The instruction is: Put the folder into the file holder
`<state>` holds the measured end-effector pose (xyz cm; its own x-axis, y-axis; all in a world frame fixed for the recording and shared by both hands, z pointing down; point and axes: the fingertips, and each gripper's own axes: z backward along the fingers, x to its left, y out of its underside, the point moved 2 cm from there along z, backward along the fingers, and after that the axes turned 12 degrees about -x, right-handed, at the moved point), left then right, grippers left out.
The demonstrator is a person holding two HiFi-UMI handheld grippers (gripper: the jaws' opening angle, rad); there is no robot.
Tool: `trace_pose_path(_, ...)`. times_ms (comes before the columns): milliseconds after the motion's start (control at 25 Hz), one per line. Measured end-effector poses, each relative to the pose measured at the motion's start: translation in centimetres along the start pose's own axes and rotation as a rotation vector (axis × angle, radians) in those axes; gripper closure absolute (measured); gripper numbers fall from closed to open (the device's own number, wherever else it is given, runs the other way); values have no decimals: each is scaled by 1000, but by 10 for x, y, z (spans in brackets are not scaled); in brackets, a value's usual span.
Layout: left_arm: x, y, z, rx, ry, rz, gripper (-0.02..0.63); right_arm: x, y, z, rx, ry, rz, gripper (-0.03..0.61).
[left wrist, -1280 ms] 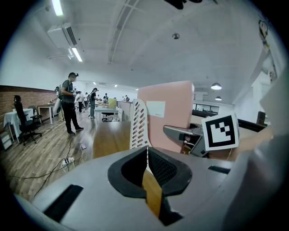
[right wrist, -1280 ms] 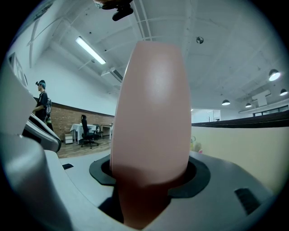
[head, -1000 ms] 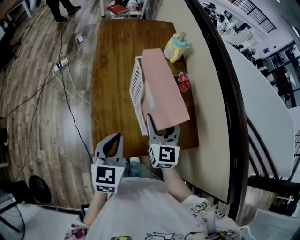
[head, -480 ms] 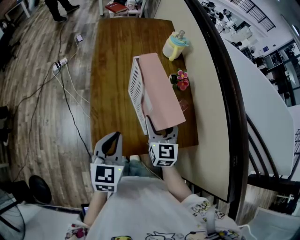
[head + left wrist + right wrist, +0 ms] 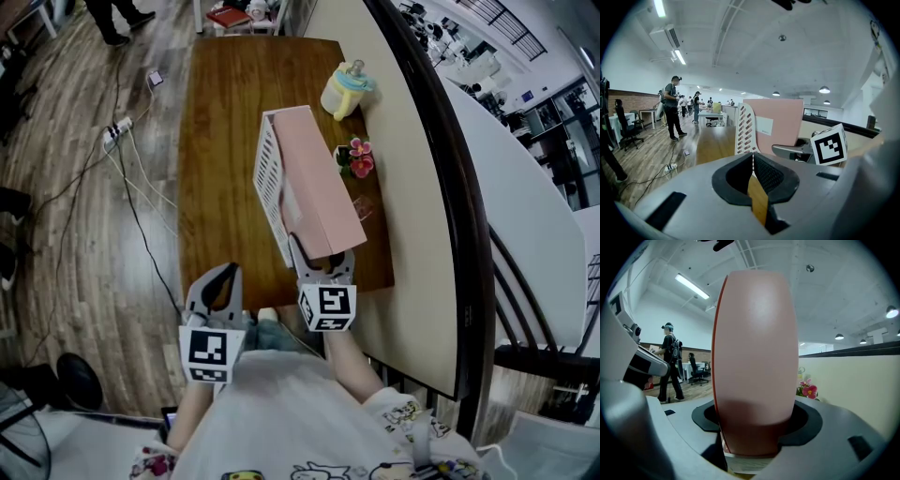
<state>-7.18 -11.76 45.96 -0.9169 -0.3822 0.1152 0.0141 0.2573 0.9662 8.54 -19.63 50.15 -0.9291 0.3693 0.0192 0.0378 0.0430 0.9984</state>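
A pink folder (image 5: 314, 183) stands on edge over the wooden table (image 5: 225, 112), its lower end pinched in my right gripper (image 5: 319, 262), which is shut on it. The folder lies along the right side of the white slotted file holder (image 5: 269, 178); I cannot tell whether it is inside. In the right gripper view the folder (image 5: 754, 348) fills the middle, rising from the right gripper (image 5: 754, 427). My left gripper (image 5: 217, 286) hangs shut and empty off the table's near edge. The left gripper view shows the left gripper (image 5: 752, 157), the holder (image 5: 746, 131) and the folder (image 5: 780, 119).
A yellow and green baby bottle (image 5: 343, 89) and pink flowers (image 5: 354, 159) stand to the right of the holder, by a beige partition (image 5: 412, 187). Cables and a power strip (image 5: 117, 131) lie on the floor at left. A person (image 5: 671, 108) stands far off.
The right gripper has swung the folder leftward, off the flowers, so it now lines up against the file holder. The left gripper has stayed put.
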Motion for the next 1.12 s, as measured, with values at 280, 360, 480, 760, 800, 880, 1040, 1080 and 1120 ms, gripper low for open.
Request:
trace_pose_path(280,-3,-2,3,-12,5,-3,603,-1,-4,12,4,-5,-3,291)
trace_pose_path(360,-4,-4,4,-18,8,-4,603,-1,-7,14,0,-7,-2,291)
trace_pose_path(480,-6,-7,7,-31,9,-9,603,-1,-13,21,-5,-10,-6,291)
trace_pose_path(760,-13,-15,17,-52,13,-25,603,-5,-30,39,-25,-13,-15,291)
trace_pose_path(800,-14,-16,18,-56,14,-27,603,-5,-33,43,-26,-14,-16,291)
trace_pose_path(880,-16,-18,22,-64,15,-30,603,-5,-37,49,-30,-16,-21,291)
trace_pose_path(1040,-21,-21,28,-81,14,-38,603,-6,-46,64,-44,-20,-35,293)
trace_pose_path(1080,-21,-21,29,-83,14,-42,603,-6,-48,67,-44,-23,-36,292)
trace_pose_path(1120,-22,-21,30,-84,14,-45,603,-6,-49,70,-43,-29,-38,293)
